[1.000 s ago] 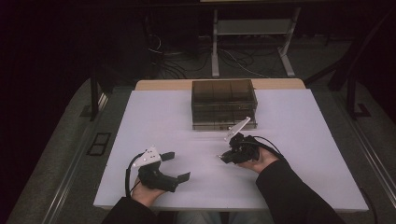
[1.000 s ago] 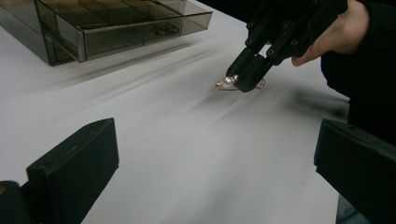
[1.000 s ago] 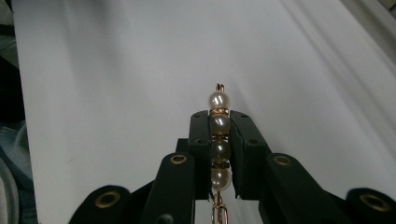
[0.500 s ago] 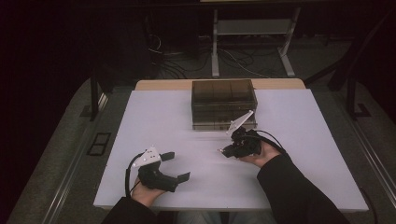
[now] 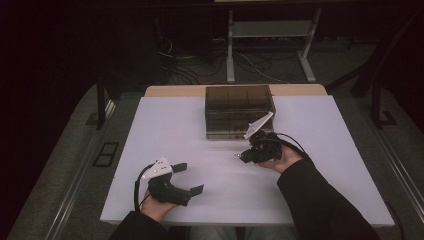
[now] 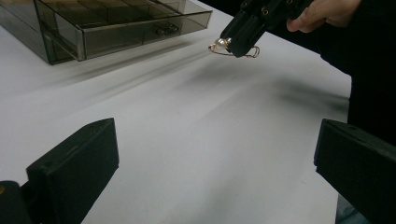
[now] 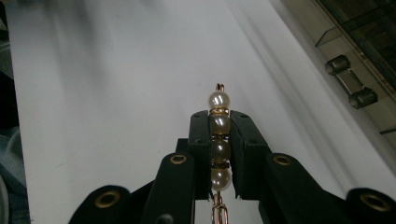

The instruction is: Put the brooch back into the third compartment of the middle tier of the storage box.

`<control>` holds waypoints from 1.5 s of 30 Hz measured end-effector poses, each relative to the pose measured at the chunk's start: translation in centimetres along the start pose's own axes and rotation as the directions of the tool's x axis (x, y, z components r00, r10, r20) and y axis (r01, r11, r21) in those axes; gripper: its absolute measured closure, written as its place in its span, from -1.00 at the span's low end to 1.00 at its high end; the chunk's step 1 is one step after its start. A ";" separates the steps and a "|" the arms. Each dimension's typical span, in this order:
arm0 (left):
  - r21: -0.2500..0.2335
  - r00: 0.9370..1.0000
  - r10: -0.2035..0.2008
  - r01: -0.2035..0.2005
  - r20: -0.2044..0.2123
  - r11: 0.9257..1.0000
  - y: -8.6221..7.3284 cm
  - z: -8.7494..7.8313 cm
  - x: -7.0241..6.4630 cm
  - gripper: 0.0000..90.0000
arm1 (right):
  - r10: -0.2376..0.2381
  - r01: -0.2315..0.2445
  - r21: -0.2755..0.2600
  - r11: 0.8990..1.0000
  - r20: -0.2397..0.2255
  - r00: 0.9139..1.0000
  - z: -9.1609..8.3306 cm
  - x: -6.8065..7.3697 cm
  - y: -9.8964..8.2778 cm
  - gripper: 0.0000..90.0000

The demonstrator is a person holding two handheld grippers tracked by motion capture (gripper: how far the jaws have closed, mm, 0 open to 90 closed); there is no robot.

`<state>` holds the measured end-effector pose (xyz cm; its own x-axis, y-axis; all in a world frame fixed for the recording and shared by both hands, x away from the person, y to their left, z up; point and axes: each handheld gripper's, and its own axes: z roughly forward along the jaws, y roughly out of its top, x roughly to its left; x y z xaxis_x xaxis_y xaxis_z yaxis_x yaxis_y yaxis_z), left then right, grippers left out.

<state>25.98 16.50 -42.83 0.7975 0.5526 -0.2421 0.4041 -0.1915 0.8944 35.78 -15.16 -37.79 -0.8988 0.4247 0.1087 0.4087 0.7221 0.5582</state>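
White table (image 5: pixel 200 125): right gripper (image 5: pixel 239 156) has drifted right, fingers clamping pearl pin (image 7: pixel 219 140); left gripper (image 5: pixel 192 178) unmoved, fingers spread.

No text, label, brand, number or sign can be read anywhere in these views.

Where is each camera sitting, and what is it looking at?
High view: above the table, looking forward and down; both forearms, left gripper, right gripper.
Left gripper view: rides the left gripper, looking across at the drawer box; own open jaws.
Right gripper view: rides the right gripper, looking along shut jaws holding the pearl pin.
Shared: both gripper views show the pearl pin and the box.
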 end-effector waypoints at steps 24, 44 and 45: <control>0.003 1.000 0.004 -0.004 0.004 1.000 0.0 0.0 -0.1 -1.00 | 0.004 -0.004 -0.013 1.000 0.016 1.000 -0.7 -1.6 0.8 0.75; 0.007 1.000 0.003 -0.003 0.004 1.000 0.0 0.1 0.0 -1.00 | 0.036 -0.034 -0.029 0.999 0.055 0.998 -1.6 -3.9 1.2 0.75; 0.007 1.000 0.003 -0.003 0.004 1.000 0.0 0.1 0.0 -1.00 | 0.044 -0.042 -0.033 0.999 0.055 0.998 -1.7 -4.0 1.2 0.75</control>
<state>25.97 16.42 -42.86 0.8008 0.5485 -0.2407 0.4044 -0.1986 0.8927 39.60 -16.90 -36.17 -0.8700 0.4853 0.0874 0.4405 0.6853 0.5799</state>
